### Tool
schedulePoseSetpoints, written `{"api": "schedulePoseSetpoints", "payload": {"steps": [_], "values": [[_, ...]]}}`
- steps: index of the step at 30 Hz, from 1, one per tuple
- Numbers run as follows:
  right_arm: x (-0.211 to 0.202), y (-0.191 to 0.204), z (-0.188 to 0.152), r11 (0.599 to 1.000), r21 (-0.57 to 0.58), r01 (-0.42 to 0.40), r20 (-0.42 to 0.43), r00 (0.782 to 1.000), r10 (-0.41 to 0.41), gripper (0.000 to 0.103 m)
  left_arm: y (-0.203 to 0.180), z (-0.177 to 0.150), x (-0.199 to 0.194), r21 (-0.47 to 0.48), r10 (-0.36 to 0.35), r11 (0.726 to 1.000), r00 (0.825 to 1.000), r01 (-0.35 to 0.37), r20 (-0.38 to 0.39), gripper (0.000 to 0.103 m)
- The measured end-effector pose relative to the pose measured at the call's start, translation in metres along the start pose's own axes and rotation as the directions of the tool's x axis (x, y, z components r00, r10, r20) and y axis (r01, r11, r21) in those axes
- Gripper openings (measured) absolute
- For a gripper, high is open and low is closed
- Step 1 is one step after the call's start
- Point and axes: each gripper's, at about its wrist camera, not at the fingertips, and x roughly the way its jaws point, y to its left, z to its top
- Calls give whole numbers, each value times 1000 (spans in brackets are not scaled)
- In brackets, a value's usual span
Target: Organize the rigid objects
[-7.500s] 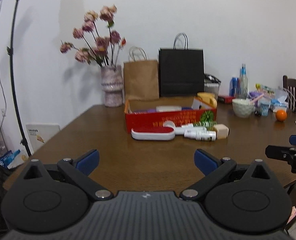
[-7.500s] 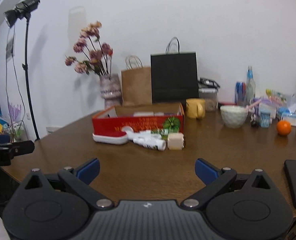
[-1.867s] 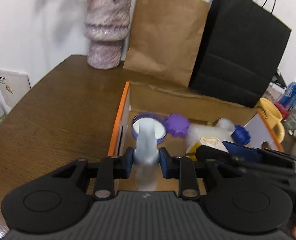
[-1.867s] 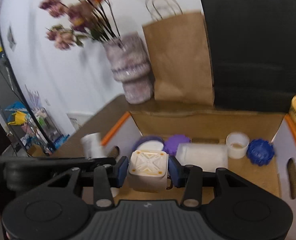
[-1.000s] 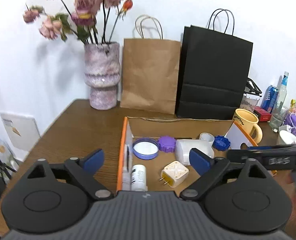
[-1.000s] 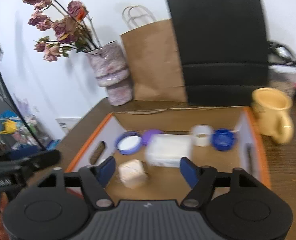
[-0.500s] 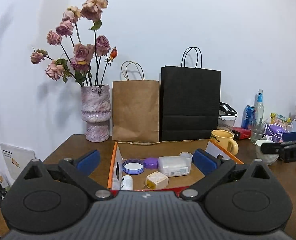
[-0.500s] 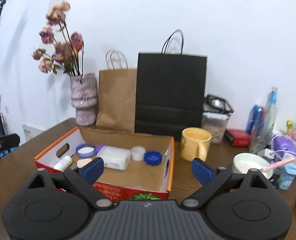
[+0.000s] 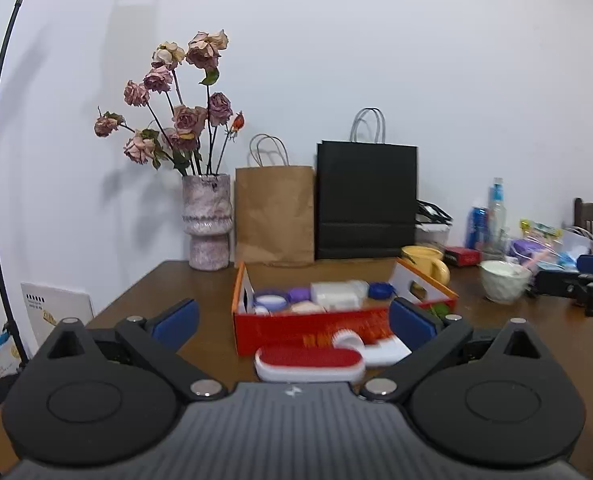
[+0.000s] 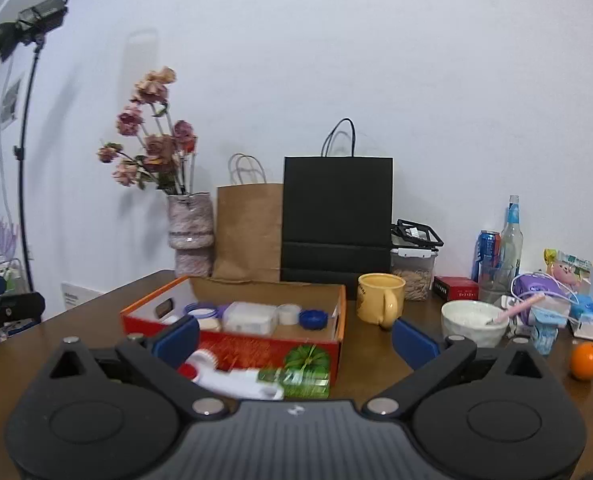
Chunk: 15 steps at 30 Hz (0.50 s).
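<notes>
Brown wood of the table (image 10: 376, 364) carries everything, and both grippers sit level just above its near edge, aimed at the wall. Behind stand a black bag (image 10: 336, 220), a kraft paper bag (image 10: 248, 232) and a vase of dried roses (image 9: 207, 224).

Central is the red cardboard box (image 9: 312, 328), open-topped, holding a white container (image 10: 250, 317), a blue cap (image 10: 313, 319) and purple lids (image 9: 271, 301) (its printed front is too blurred to read). In front of the box lie a red-and-white lint brush (image 9: 310, 364) and a green-labelled tube (image 10: 296, 380).

Left gripper (image 9: 292, 320) is spread wide and holds nothing; right gripper (image 10: 294, 336) is equally wide and bare. A yellow mug (image 10: 380, 298) stands just right of the box.
</notes>
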Motion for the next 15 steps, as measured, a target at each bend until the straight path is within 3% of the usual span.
{"api": "schedulePoseSetpoints", "payload": {"steps": [6,9,15], "values": [[-61,7,-36,998,64,-16,-24,1000,17,103,5,-25,-68,-26,-33,999,999,34,13,103],[-92,9,-51,995,97,-14,-20,1000,16,103,11,-35,-99,-22,-14,1000,999,15,32,103],[-141,20,-78,999,51,1,-4,1000,-1,103,13,-54,-143,11,12,1000,999,-12,33,103]]}}
